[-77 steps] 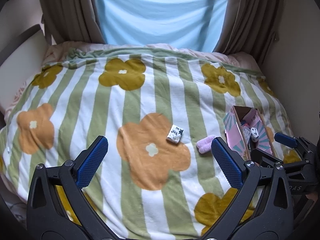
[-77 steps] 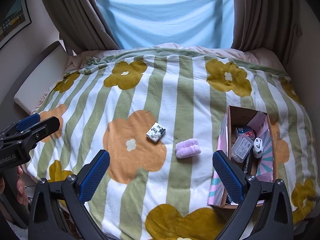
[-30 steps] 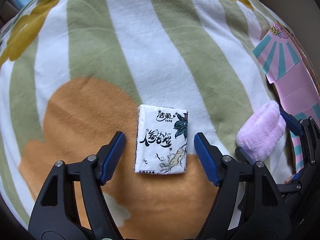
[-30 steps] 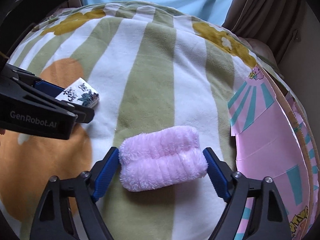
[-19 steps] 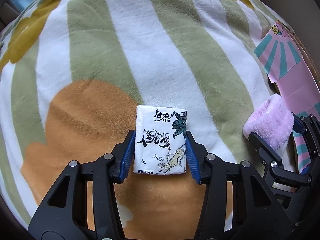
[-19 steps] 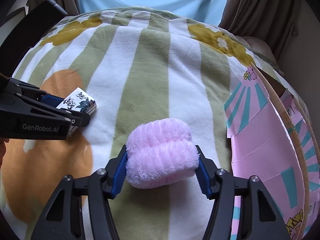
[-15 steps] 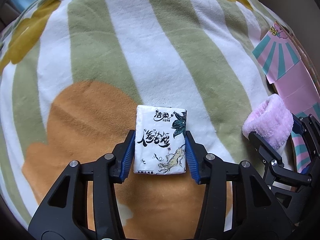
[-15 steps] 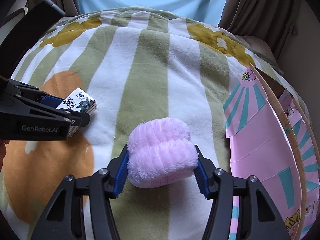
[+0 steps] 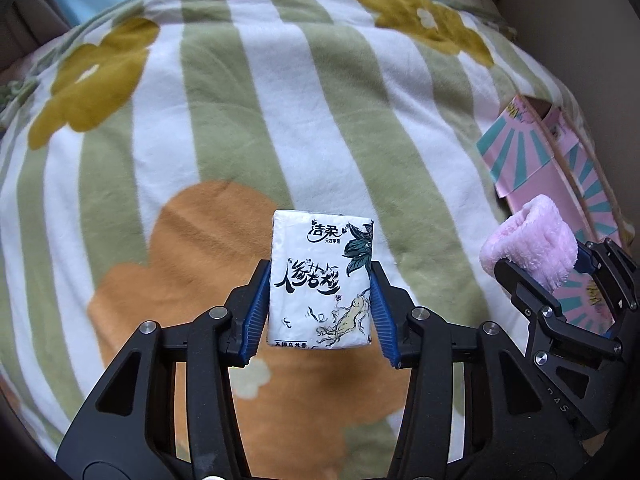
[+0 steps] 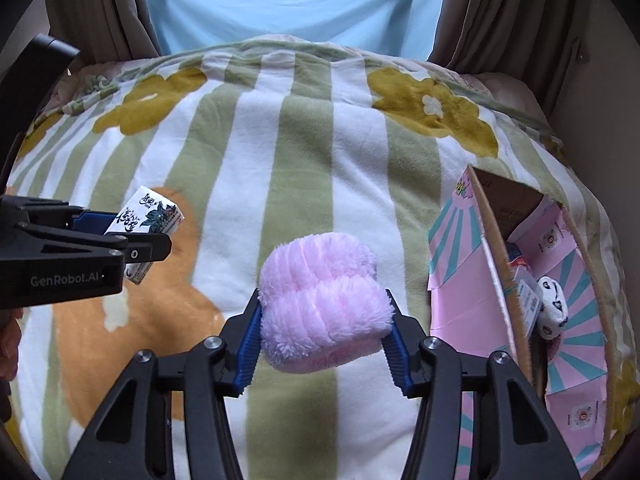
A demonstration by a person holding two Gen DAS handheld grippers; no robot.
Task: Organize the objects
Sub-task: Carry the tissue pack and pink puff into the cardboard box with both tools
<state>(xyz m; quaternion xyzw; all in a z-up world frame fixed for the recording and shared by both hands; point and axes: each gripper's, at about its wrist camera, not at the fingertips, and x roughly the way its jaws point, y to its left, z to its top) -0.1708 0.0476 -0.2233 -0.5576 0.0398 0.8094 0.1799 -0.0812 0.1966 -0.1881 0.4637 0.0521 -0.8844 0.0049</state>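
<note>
My left gripper (image 9: 320,300) is shut on a white tissue pack (image 9: 320,280) with black writing and holds it above the striped flower blanket (image 9: 240,100). My right gripper (image 10: 324,332) is shut on a fluffy pink cloth roll (image 10: 322,312) and holds it above the blanket. The pink roll (image 9: 532,244) and right gripper also show at the right of the left wrist view. The tissue pack (image 10: 150,216) shows at the left of the right wrist view. An open pink and teal cardboard box (image 10: 480,280) lies to the right, with small items inside.
The bed's blanket (image 10: 320,140) fills both views. Brown curtains (image 10: 500,12) and a light blue sheet (image 10: 300,0) hang behind the bed. A beige wall (image 9: 580,40) stands close on the right, behind the box (image 9: 560,168).
Both grippers closed on their objects, the tissue pack and the pink roll, and lifted them off the blanket. Both views have pulled back from the bed.
</note>
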